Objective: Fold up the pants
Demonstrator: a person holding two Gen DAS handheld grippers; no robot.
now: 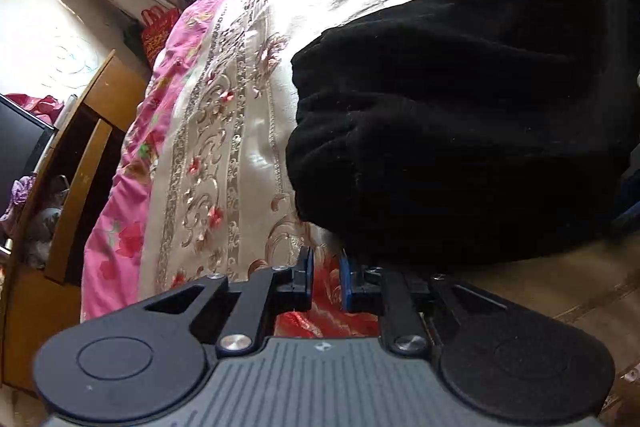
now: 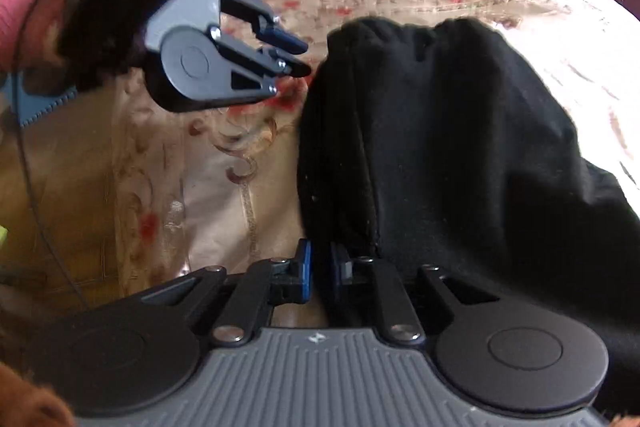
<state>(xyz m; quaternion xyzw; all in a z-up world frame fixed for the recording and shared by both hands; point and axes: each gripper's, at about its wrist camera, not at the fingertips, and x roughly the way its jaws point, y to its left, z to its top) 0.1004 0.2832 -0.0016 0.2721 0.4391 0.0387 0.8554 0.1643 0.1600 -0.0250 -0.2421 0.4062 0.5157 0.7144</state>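
Item: black pants (image 2: 440, 147), bunched in a heap on the floral bedspread (image 1: 224, 131), waistband at the far end. My right gripper (image 2: 320, 269) is clenched on the heap's near left edge; my left gripper (image 1: 326, 273) has narrowed jaws with only bedspread between them, just beside the cloth, grasping nothing. I judge a good fold needs both edges pinched, then pulled taut and level.

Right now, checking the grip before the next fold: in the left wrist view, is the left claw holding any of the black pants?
No: the left claw has only bedspread showing in its narrow gap, with the black pants lying just beyond.
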